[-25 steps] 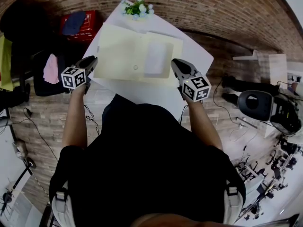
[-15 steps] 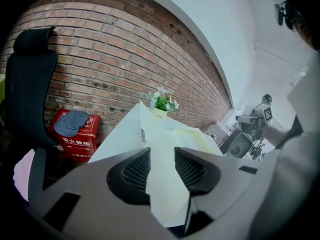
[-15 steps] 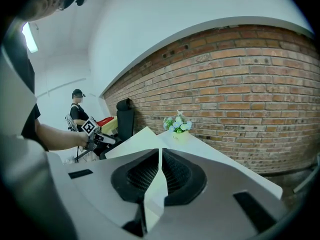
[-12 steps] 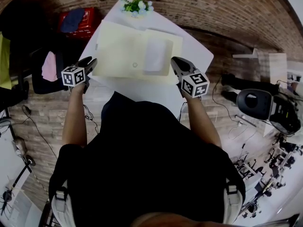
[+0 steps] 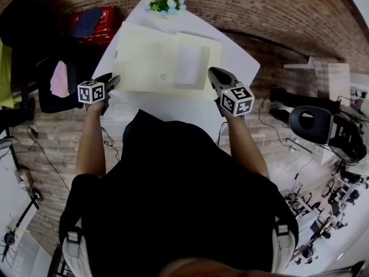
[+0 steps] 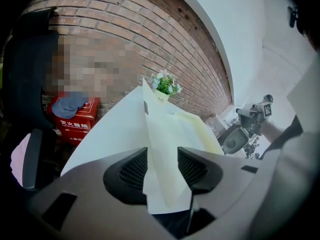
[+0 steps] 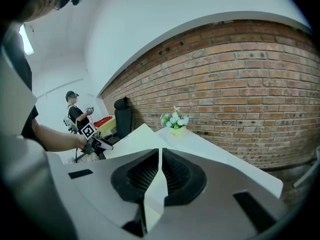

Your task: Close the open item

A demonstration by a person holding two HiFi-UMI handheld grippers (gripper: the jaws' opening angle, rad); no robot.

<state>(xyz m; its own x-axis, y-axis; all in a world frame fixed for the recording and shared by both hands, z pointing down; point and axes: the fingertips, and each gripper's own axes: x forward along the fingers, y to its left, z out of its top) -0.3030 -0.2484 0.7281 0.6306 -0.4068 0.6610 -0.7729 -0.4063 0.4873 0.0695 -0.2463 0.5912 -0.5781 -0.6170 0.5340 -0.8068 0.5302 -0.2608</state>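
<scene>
A pale yellow folder [image 5: 155, 62] lies open and flat on the white table [image 5: 173, 113], with a lighter flap on its right half. My left gripper [image 5: 112, 79] hovers at the table's left corner, short of the folder's left edge. Its jaws have just been opening and stand wide, and in the left gripper view [image 6: 162, 151] the folder [image 6: 165, 129] shows through the gap with no pad touching it. My right gripper [image 5: 212, 73] is at the folder's right edge. In its own view [image 7: 160, 151] the jaws are almost together, with only a thin pale slit, and I see no grip on the folder.
A pot of flowers [image 5: 166, 4] stands at the table's far corner. A red box [image 5: 92, 27] and a black chair with a pink cloth [image 5: 60, 82] are left of the table. Camera gear [image 5: 314, 126] is on the floor at right. A brick wall runs behind.
The left gripper has sunk a little toward the table's left corner. The right gripper has hardly shifted. The folder lies as before.
</scene>
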